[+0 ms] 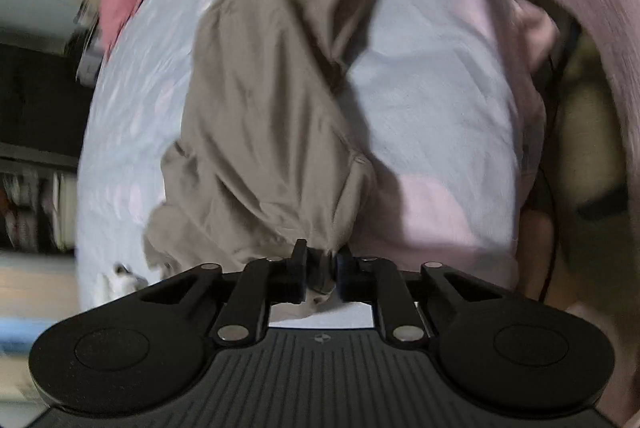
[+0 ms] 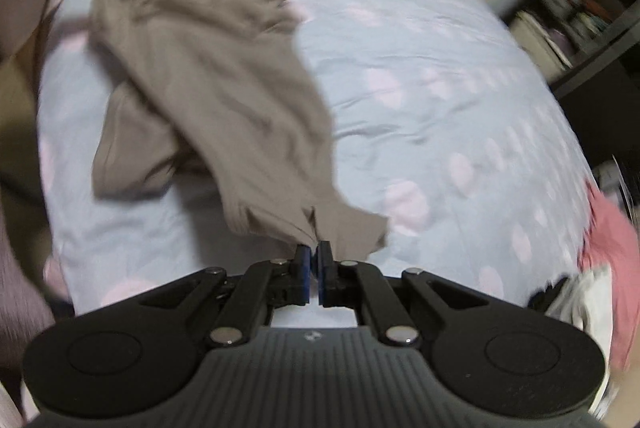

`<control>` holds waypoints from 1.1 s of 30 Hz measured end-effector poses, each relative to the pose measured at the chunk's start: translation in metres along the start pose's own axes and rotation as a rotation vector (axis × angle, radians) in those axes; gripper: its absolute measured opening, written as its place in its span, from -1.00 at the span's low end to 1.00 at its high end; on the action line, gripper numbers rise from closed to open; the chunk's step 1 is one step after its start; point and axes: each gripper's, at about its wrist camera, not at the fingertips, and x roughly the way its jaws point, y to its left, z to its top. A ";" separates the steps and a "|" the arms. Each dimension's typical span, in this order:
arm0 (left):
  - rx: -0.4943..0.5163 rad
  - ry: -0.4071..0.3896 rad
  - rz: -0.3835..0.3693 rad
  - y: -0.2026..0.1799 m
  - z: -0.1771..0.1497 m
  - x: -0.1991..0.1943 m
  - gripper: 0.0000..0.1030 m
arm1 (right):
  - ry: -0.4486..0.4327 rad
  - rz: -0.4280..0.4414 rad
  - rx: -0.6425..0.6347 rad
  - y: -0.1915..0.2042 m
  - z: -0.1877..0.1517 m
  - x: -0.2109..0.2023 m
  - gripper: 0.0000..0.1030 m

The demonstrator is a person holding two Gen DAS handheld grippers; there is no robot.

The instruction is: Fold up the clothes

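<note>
Taupe garment point(image 1: 256, 115), unlabelled, between both clamped tongs point(image 1: 322, 260) point(image 2: 313, 255).

Left claw point(image 1: 322, 262) and right claw point(image 2: 314, 260) both clamped tight

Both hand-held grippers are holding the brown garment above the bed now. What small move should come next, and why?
Probably draw the two apart to pull the cloth taut. The left hand-held gripper and the right hand-held gripper are each shut on a bunched edge of the brown garment, which hangs creased and partly doubled over the blue bedsheet. Spreading it flat would likely make a clean fold possible.
</note>
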 end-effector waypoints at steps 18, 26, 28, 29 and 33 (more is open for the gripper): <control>-1.087 -0.547 0.194 0.232 -0.029 -0.195 -0.93 | -0.601 -0.329 0.551 -0.078 0.052 -0.232 -0.94; -1.120 -0.845 0.390 0.260 -0.020 -0.309 -0.94 | -0.895 -0.593 0.439 -0.043 0.070 -0.356 -0.94; -1.114 -0.904 0.424 0.259 -0.021 -0.331 -0.94 | -0.911 -0.648 0.423 -0.039 0.074 -0.371 -0.94; -1.112 -0.930 0.443 0.258 -0.021 -0.339 -0.94 | -0.914 -0.632 0.429 -0.040 0.077 -0.373 -0.94; -1.108 -0.980 0.460 0.258 -0.013 -0.353 -0.94 | -0.901 -0.536 0.440 -0.039 0.090 -0.372 -0.94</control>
